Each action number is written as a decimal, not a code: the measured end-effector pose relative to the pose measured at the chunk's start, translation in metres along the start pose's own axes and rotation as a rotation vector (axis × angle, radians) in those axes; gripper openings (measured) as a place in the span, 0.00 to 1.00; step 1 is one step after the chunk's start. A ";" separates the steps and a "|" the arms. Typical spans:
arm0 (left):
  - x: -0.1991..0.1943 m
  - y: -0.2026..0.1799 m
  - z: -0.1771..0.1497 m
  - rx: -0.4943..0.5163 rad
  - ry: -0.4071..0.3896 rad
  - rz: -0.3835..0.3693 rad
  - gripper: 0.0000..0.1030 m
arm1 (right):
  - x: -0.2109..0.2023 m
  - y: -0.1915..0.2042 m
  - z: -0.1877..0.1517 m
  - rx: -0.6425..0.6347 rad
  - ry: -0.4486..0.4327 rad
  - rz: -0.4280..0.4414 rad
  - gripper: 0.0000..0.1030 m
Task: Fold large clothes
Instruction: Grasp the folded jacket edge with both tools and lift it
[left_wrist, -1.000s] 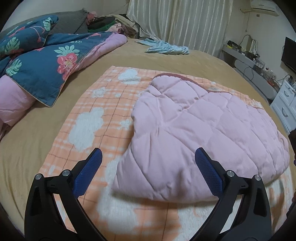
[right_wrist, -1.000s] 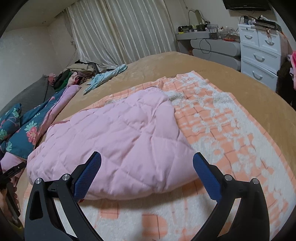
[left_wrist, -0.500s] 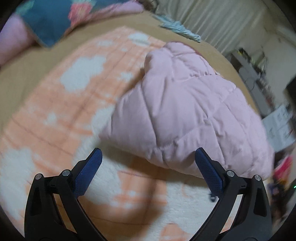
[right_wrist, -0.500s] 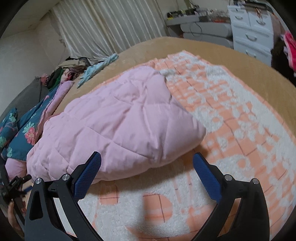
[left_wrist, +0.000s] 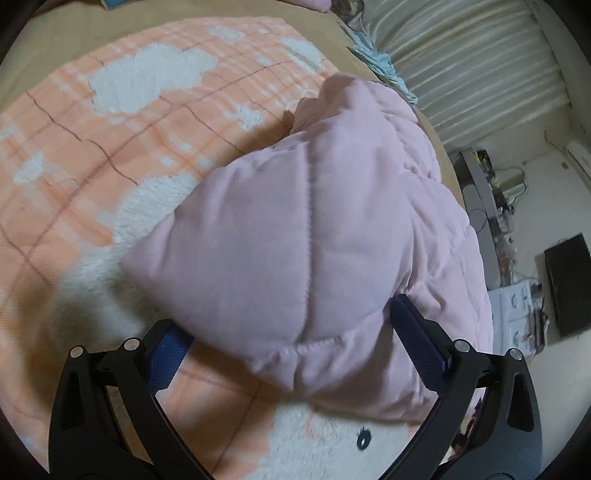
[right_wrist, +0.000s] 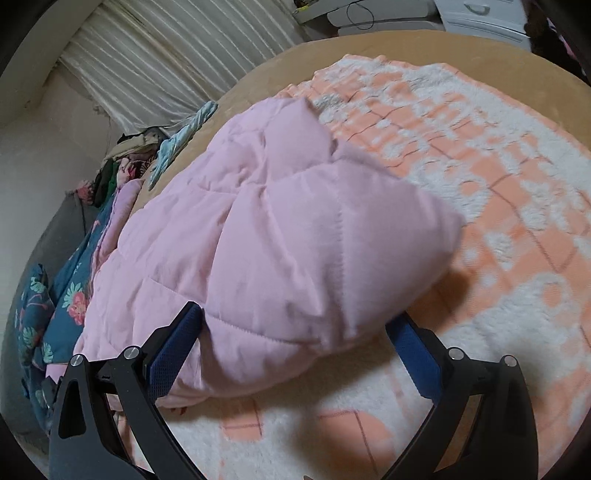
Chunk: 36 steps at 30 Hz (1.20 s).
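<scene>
Basically both grippers sit wide open, straddling the near edge of the pink quilted jacket (left_wrist: 314, 229), nothing clamped. Left gripper (left_wrist: 295, 336): blue pads (left_wrist: 417, 339) either side of a puffy corner, left pad half hidden under the fabric, so contact is hard to call. Right gripper (right_wrist: 291, 350): same story, jaws spread, jacket's near hem bulging between the fingers (right_wrist: 173, 350) and covering both fingertips. Jacket lies bunched on the orange-and-white plaid blanket (left_wrist: 122, 122), which covers the tan bed (right_wrist: 369, 48); jacket's underside and any sleeves are not visible. Blanket's near edge is cut off by the gripper frames. Further out along the bed's left side in the right wrist view: teal floral duvet (right_wrist: 70, 295), partly cropped, then a dark clothes pile (right_wrist: 129, 155), contents unreadable, and a light blue garment (right_wrist: 184, 136). Curtains (right_wrist: 147, 59) at back; white drawers (right_wrist: 476, 14) at top right, cropped. Motion blur softens the left wrist view.
</scene>
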<state>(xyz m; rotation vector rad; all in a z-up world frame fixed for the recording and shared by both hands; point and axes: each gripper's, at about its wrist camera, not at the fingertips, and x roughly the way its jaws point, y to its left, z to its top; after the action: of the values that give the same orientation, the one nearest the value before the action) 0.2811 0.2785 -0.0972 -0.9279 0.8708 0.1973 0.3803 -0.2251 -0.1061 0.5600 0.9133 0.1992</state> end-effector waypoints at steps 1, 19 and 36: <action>0.004 0.001 0.001 -0.007 -0.001 -0.005 0.92 | 0.004 0.000 0.001 0.001 0.000 0.003 0.96; 0.021 -0.008 0.008 0.028 -0.048 -0.016 0.92 | 0.038 0.002 0.014 -0.028 0.007 0.071 0.89; 0.001 -0.041 0.000 0.187 -0.121 0.064 0.56 | 0.018 0.058 0.007 -0.384 -0.090 -0.024 0.40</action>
<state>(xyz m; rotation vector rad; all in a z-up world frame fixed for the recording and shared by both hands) 0.3024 0.2533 -0.0723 -0.7077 0.7931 0.2210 0.4012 -0.1717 -0.0840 0.2003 0.7693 0.3172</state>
